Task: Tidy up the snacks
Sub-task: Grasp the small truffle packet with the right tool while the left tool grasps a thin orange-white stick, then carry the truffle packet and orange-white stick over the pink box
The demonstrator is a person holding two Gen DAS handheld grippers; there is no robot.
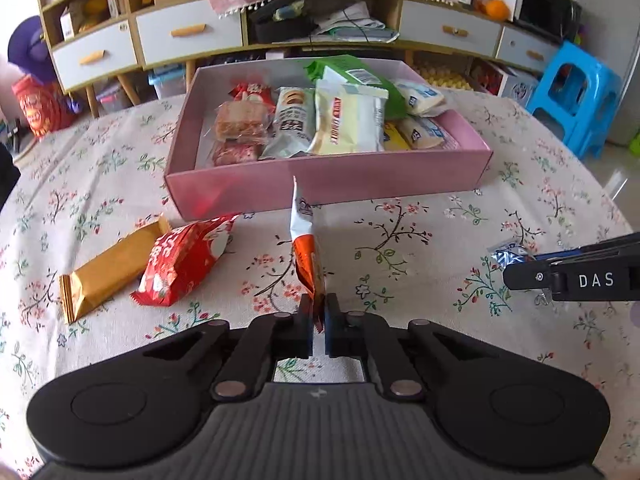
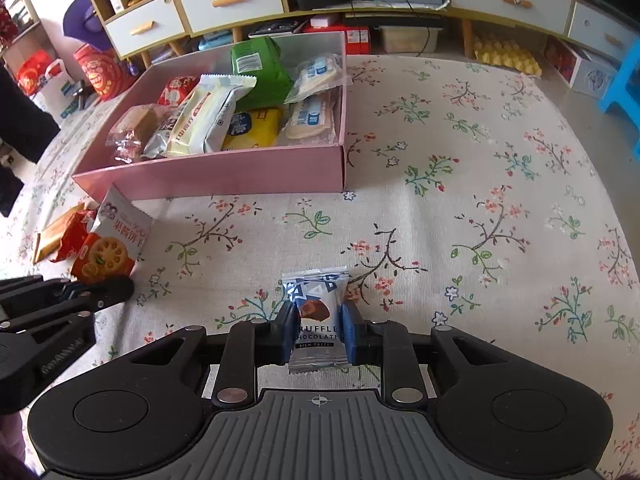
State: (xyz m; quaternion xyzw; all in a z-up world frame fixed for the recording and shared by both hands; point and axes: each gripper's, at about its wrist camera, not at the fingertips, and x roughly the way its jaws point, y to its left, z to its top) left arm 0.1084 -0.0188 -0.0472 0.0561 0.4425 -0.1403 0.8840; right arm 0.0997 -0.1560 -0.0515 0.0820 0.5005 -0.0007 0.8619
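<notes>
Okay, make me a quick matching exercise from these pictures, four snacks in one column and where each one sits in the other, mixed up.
Things:
1. orange cookie packet
2. truffle chocolate packet
3. green packet
4. gold bar

Places:
A. lying loose on the floral tablecloth
B. clamped in the left gripper
C. inside the pink box
D. clamped in the right gripper

Pairs: 1-B, 2-D, 3-C, 4-A
</notes>
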